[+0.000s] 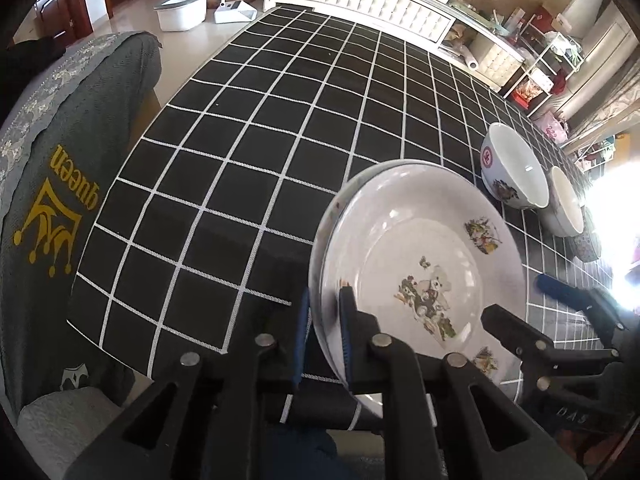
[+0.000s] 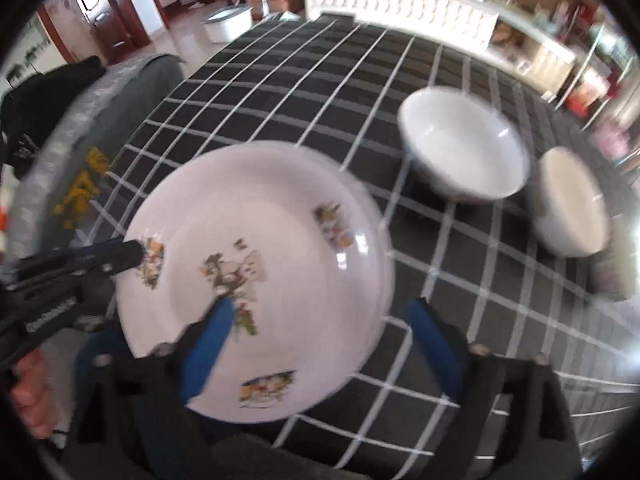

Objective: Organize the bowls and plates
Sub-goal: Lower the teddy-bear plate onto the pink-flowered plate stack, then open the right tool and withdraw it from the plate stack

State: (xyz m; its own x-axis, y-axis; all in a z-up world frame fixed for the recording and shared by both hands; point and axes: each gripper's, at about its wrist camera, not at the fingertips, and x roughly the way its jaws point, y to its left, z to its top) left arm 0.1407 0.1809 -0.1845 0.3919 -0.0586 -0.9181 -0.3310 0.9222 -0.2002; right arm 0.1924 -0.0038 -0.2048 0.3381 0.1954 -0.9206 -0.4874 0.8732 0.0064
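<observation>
You're clamping the floral plate's point(image 1: 420, 264) near rim w/ the left gripper point(image 1: 324, 340), by the table's point(image 1: 240, 160) near edge; right gripper point(image 2: 320, 344) is hanging spread apart over it, gripping nothing.

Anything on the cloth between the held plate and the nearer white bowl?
No: in the right wrist view only bare checked tablecloth separates the plate from the bowl.
</observation>
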